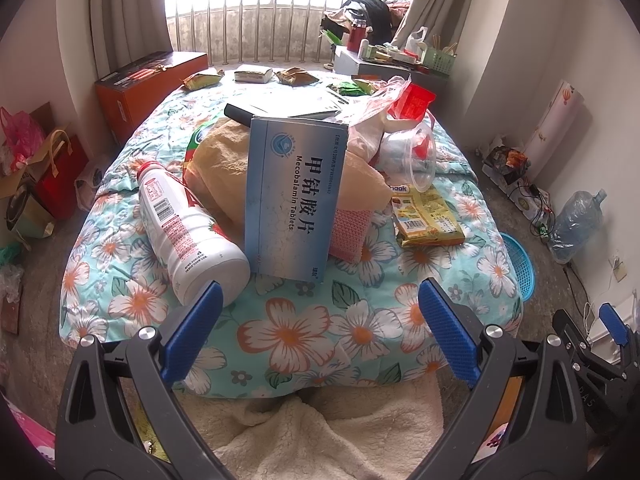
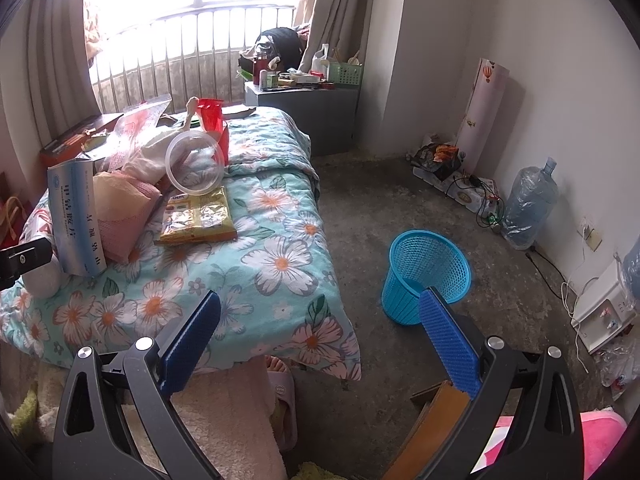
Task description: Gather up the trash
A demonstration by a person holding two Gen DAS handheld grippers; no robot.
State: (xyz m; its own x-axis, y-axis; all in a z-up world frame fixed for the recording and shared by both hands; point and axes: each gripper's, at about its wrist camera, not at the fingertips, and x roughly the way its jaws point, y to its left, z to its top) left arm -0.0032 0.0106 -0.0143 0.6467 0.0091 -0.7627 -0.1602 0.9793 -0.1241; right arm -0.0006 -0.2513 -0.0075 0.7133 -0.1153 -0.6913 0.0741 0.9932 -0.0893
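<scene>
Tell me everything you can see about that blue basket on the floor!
The blue basket is a round wastebasket that looks like plastic, with lattice mesh walls and a solid ribbed band round the bottom. It stands upright on the grey floor, beside the bed but apart from it. It is wider at the open rim than at the base. No trash shows inside it. In the right wrist view one blue finger of the right gripper overlaps it in the picture; whether they touch cannot be told.

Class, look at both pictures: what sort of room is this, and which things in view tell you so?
Most likely a lived-in bedroom: a bed under a floral quilt, curtains at a barred window, and a cluttered bedside cabinet. A blue mesh wastebasket stands on the floor beside the bed.
</scene>
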